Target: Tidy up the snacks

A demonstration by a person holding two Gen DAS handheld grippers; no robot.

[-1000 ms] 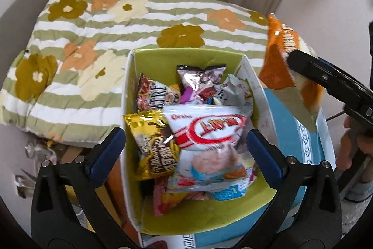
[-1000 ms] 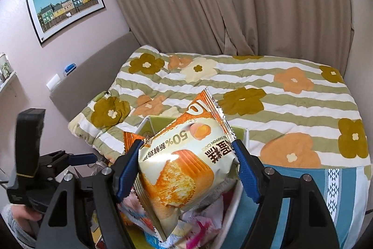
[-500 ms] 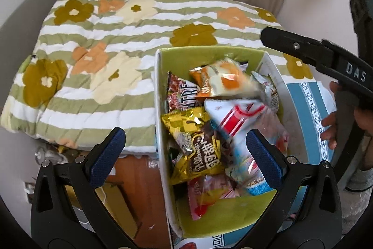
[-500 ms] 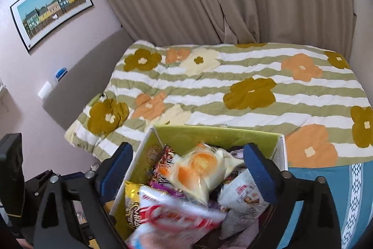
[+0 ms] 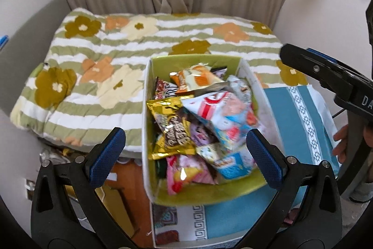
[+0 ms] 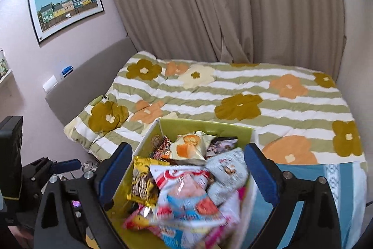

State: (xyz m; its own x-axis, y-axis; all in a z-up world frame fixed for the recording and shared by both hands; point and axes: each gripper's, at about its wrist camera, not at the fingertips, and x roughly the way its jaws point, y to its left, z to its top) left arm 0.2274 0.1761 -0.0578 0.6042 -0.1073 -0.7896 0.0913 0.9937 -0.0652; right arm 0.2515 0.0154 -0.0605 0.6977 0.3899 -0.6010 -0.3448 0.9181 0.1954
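Observation:
A green-lined box [image 5: 209, 196] stands on a blue cloth, heaped with snack packets. On top at its far end lies an orange-and-white cake packet [image 5: 198, 81] [image 6: 188, 148]. In front of it are a gold packet [image 5: 172, 127] and a white-and-red packet [image 5: 216, 109]. My left gripper [image 5: 184, 144] hovers open above the box's near end, empty. My right gripper [image 6: 187, 153] is open too, above the box, with nothing between its pads. One of its black fingers [image 5: 312, 65] shows at the right of the left wrist view.
A bed with a striped, flowered quilt [image 5: 105, 76] lies behind the box. The blue patterned cloth [image 5: 298, 123] runs to the right. A hand [image 5: 340, 139] grips the right tool's handle. Wood floor with clutter [image 5: 123, 179] sits to the box's left. Curtains [image 6: 209, 4] close the back.
The right gripper opened and the orange-and-white cake packet dropped onto the pile in the box. Both grippers then pulled back and up from the box.

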